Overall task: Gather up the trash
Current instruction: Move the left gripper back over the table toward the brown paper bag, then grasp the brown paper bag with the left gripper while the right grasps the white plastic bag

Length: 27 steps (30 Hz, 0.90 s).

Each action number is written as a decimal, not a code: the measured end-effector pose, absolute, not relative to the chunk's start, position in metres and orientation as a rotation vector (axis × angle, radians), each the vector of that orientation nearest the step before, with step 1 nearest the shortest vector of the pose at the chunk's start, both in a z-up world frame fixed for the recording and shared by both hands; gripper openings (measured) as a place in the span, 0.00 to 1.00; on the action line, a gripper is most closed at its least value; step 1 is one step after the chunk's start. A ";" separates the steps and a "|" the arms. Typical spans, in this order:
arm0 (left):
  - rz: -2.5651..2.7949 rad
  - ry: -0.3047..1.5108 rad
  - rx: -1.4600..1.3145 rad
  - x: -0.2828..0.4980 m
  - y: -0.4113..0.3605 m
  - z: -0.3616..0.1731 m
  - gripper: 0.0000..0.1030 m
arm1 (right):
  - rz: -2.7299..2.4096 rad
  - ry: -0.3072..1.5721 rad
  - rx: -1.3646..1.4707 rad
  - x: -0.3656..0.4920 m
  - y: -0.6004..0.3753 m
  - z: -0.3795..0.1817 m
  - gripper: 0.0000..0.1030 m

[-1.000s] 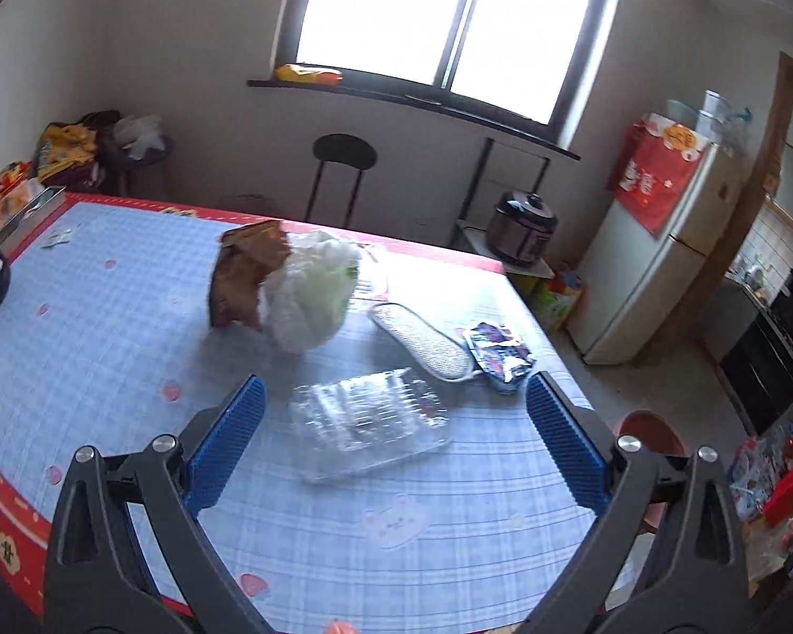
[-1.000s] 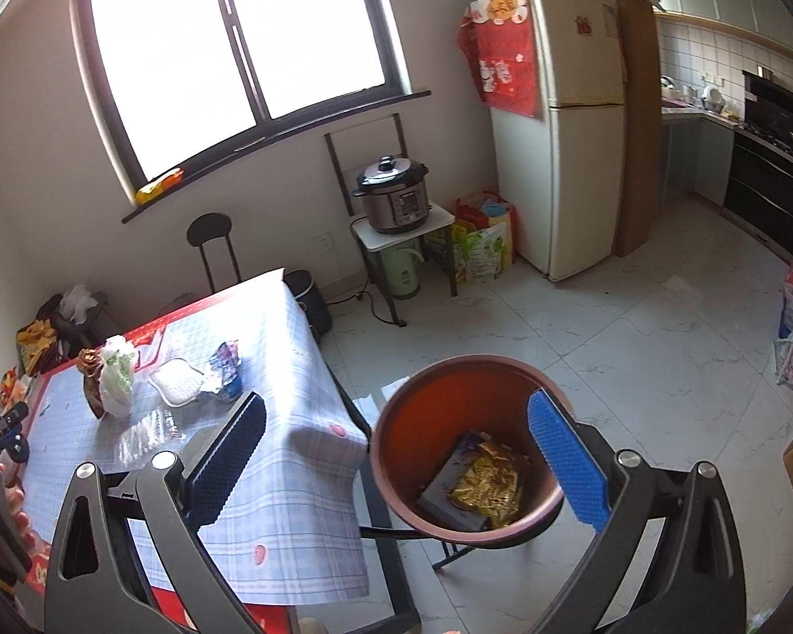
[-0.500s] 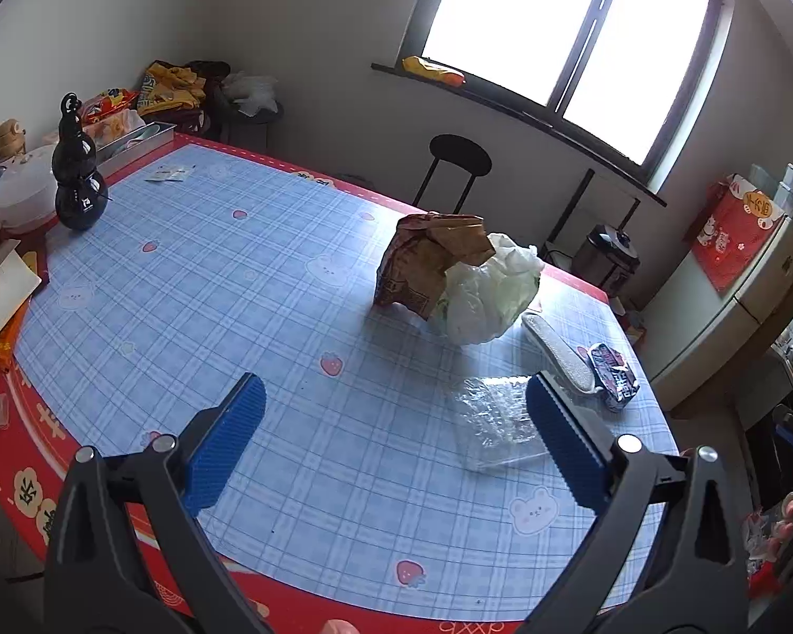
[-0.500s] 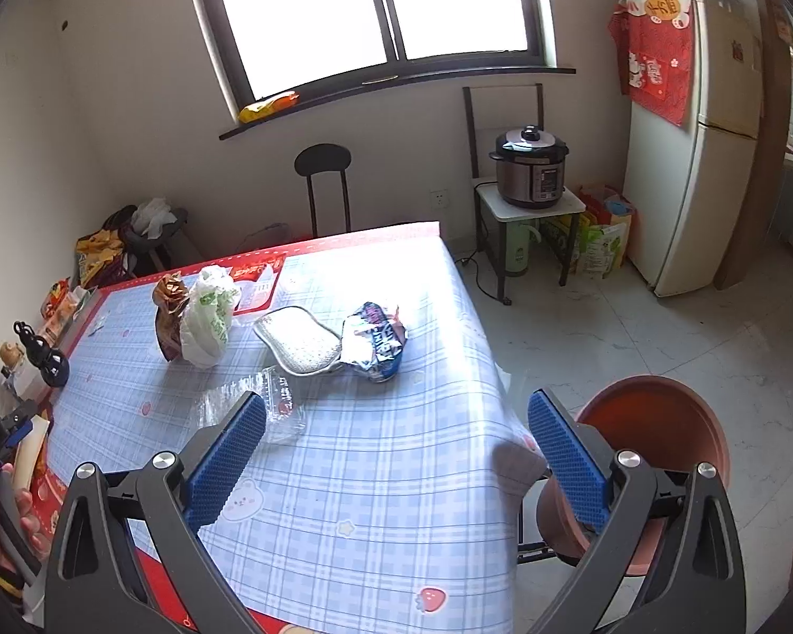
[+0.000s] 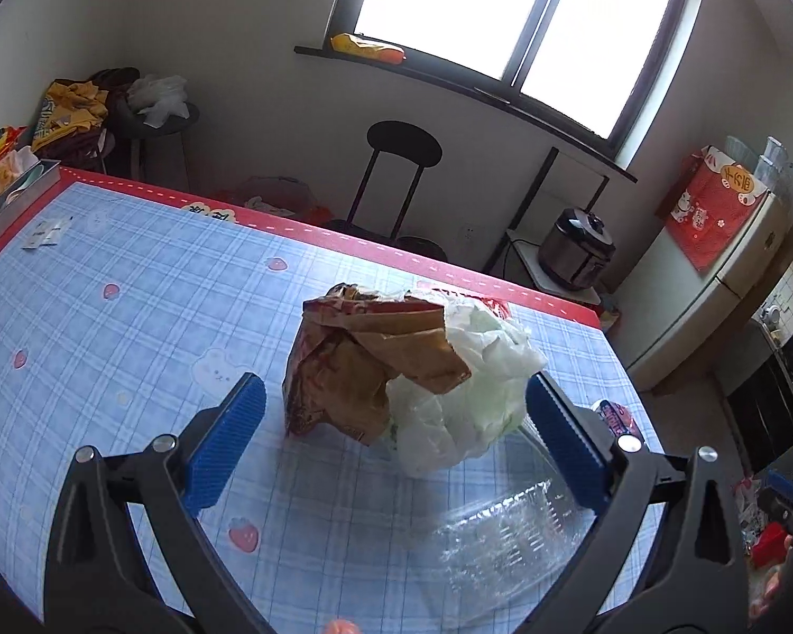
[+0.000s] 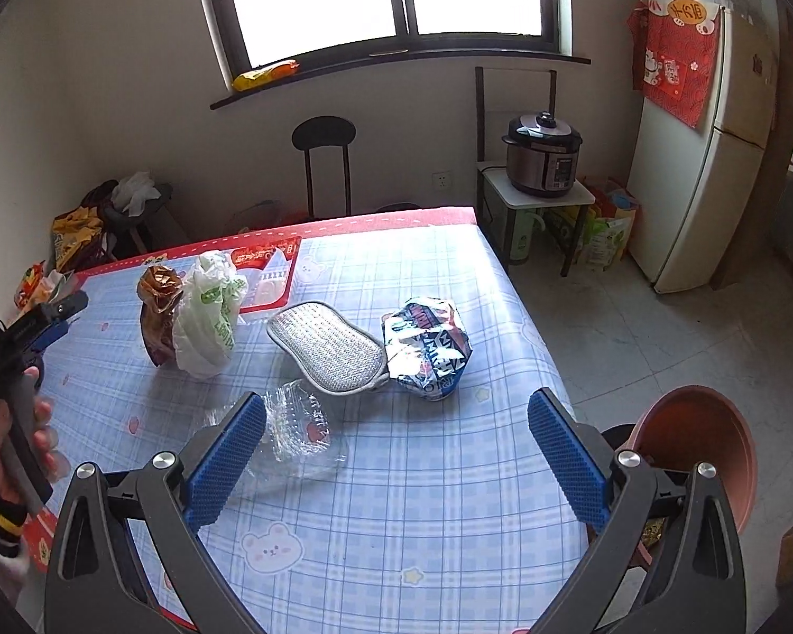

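Note:
On the blue checked tablecloth (image 6: 423, 502) lie a crumpled brown paper bag (image 5: 354, 370) against a white plastic bag (image 5: 470, 401), a clear plastic clamshell (image 5: 502, 533), a grey mesh pad (image 6: 328, 348) and a crumpled blue-white wrapper (image 6: 428, 348). My left gripper (image 5: 394, 438) is open, its jaws either side of the brown and white bags, just short of them. My right gripper (image 6: 396, 454) is open and empty above the table's near part, the clamshell (image 6: 298, 428) by its left jaw. The brown bag (image 6: 158, 311) and white bag (image 6: 209, 311) show at far left there.
A brown trash bin (image 6: 698, 454) stands on the floor right of the table. A black stool (image 5: 402, 169), a rice cooker (image 6: 542, 156) on a small stand and a fridge (image 6: 713, 148) line the far wall. Clutter (image 5: 74, 111) sits in the left corner.
My left gripper has moved in close to the brown and white bags. My right gripper has swung from the bin over to the table and nearer the wrapper and clamshell.

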<state>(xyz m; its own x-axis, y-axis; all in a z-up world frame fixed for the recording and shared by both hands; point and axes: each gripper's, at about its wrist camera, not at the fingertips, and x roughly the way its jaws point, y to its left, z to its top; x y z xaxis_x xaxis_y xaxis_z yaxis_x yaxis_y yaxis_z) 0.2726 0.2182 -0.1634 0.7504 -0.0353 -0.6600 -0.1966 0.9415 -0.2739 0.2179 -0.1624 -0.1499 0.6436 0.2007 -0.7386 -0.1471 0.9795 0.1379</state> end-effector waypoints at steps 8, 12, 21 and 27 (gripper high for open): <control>0.072 0.785 -0.151 0.350 0.202 -0.196 0.95 | 0.189 0.905 0.067 0.247 -0.128 -0.181 0.95; 0.107 0.805 -0.191 0.366 0.208 -0.210 0.94 | 0.203 0.918 0.048 0.260 -0.110 -0.189 0.95; 0.068 0.849 -0.342 0.350 0.252 -0.230 0.51 | 0.328 0.919 -0.006 0.287 -0.062 -0.196 0.95; 0.087 0.770 -0.441 0.290 0.294 -0.218 0.45 | 0.461 0.894 -0.033 0.313 -0.015 -0.201 0.95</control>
